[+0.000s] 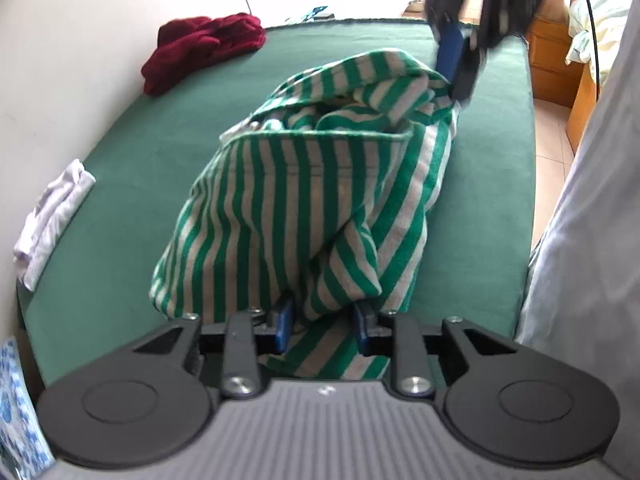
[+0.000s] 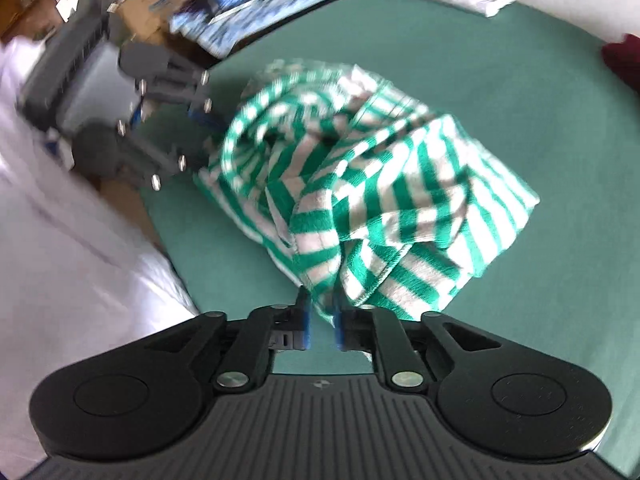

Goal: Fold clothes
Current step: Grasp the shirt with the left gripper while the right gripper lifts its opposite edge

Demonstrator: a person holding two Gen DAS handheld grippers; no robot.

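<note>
A green-and-white striped garment [image 1: 304,200] lies bunched in a heap on the green table [image 1: 120,200]. In the left wrist view my left gripper [image 1: 324,328] is shut on a thick fold of its near end, which fills the gap between the blue fingers [image 1: 283,330]. My right gripper [image 1: 460,80] is at the heap's far right corner. In the right wrist view the striped garment [image 2: 380,184] is blurred, and a narrow corner hangs loosely between the parted fingers of my right gripper [image 2: 322,322]. My left gripper [image 2: 192,132] shows blurred at the heap's far left side.
A maroon garment [image 1: 204,48] lies at the table's far left by the wall. A folded white garment [image 1: 52,216] rests on the left edge. The person's pale clothing [image 1: 592,240] fills the right side. Wooden furniture [image 1: 556,56] and a tiled floor lie beyond.
</note>
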